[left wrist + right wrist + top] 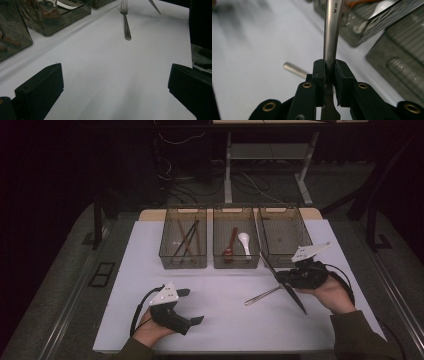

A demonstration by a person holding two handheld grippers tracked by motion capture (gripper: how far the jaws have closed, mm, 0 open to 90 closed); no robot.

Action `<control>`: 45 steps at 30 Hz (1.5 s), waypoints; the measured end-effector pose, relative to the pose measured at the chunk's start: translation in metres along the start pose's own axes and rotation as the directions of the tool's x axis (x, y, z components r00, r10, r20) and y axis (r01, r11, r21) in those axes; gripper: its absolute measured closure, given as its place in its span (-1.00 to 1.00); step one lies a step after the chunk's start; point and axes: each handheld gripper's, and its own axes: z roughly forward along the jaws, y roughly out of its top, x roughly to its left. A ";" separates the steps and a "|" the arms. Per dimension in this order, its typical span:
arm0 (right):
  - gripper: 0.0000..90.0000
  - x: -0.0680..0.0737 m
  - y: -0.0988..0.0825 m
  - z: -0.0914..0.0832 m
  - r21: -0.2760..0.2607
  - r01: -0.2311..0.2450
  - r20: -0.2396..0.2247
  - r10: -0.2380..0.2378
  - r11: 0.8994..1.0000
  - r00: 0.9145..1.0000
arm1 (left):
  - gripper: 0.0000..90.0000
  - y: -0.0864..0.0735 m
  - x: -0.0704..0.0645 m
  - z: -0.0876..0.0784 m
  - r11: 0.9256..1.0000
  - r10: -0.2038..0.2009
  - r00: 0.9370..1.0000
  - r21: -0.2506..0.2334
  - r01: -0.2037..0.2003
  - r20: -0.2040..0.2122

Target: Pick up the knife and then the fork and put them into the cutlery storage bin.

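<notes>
dark floor and cables surrounded a white table [220, 320] when i looked down from above. three smoky bins sat in a row at its far edge: the left bin [183, 239] held dark sticks, the middle bin [236, 238] a red spoon [231, 245] and a white spoon [245, 243], the right bin [284, 234] looked bare. the left gripper [192, 306] rested near the front edge, jaws wide and holding nothing. the right gripper [281, 278] clamped a knife [286, 285] just in front of the right bin, with a fork [262, 296] lying beside it.

from the left gripper view, the black jaws stood far apart over bare table, the fork [125, 21] lying ahead.

from the right gripper view, the jaws pinched the knife [331, 37] handle tight.
</notes>
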 end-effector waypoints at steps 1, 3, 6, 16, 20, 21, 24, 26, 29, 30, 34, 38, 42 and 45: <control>0.76 -0.002 0.000 -0.001 -0.020 -0.006 0.006 0.006 1.000 1.000 | -1.00 0.000 0.000 0.000 1.000 0.000 1.000 0.000 0.000 0.000; 0.76 -0.006 0.000 -0.003 -0.048 -0.025 0.012 0.025 0.999 1.000 | -1.00 0.000 0.000 0.000 1.000 0.000 1.000 0.004 0.000 0.000; 0.76 -0.012 0.001 -0.006 -0.094 -0.051 0.010 0.053 0.994 0.999 | -1.00 -0.001 0.000 0.000 1.000 -0.001 1.000 0.001 0.001 0.001; 0.76 -0.025 0.006 -0.012 -0.229 -0.088 0.041 0.099 0.969 0.994 | -1.00 -0.001 0.000 -0.001 1.000 -0.005 1.000 -0.003 0.005 0.002; 0.76 -0.029 0.008 -0.018 -0.268 -0.096 0.043 0.111 0.959 0.993 | -1.00 -0.002 0.001 -0.001 1.000 -0.006 1.000 -0.002 0.006 0.001; 0.76 -0.030 0.009 -0.020 -0.276 -0.097 0.043 0.113 0.956 0.993 | -1.00 -0.002 0.001 0.000 1.000 -0.007 1.000 -0.004 0.007 0.000; 0.76 -0.033 0.011 -0.025 -0.307 -0.099 0.051 0.120 0.947 0.991 | -1.00 -0.002 0.002 0.000 1.000 -0.005 1.000 -0.003 0.005 -0.001; 0.76 -0.035 0.012 -0.028 -0.324 -0.094 0.063 0.121 0.941 0.991 | -1.00 -0.002 0.002 0.000 1.000 -0.005 1.000 -0.002 0.005 0.000; 0.76 -0.040 0.015 -0.032 -0.346 -0.096 0.079 0.131 0.933 0.988 | -1.00 -0.002 0.001 0.001 1.000 -0.002 1.000 0.001 0.002 0.001; 0.76 -0.042 0.016 -0.034 -0.354 -0.098 0.083 0.136 0.930 0.987 | -1.00 -0.002 0.001 0.001 1.000 -0.003 1.000 0.001 0.003 0.001; 0.76 -0.048 0.020 -0.040 -0.384 -0.094 0.103 0.143 0.919 0.984 | -1.00 -0.002 0.002 0.000 1.000 -0.008 1.000 -0.001 0.008 -0.001; 0.76 -0.057 0.028 -0.042 -0.405 -0.098 0.121 0.159 0.909 0.980 | -1.00 -0.002 0.001 0.000 1.000 -0.008 1.000 -0.001 0.008 0.000; 0.76 -0.066 0.040 -0.046 -0.408 -0.093 0.151 0.167 0.908 0.974 | -1.00 -0.002 0.001 0.000 1.000 -0.010 1.000 -0.003 0.010 0.001; 0.77 -0.073 0.049 -0.049 -0.422 -0.086 0.170 0.171 0.903 0.971 | -1.00 -0.002 0.001 -0.001 1.000 -0.009 1.000 -0.005 0.009 0.000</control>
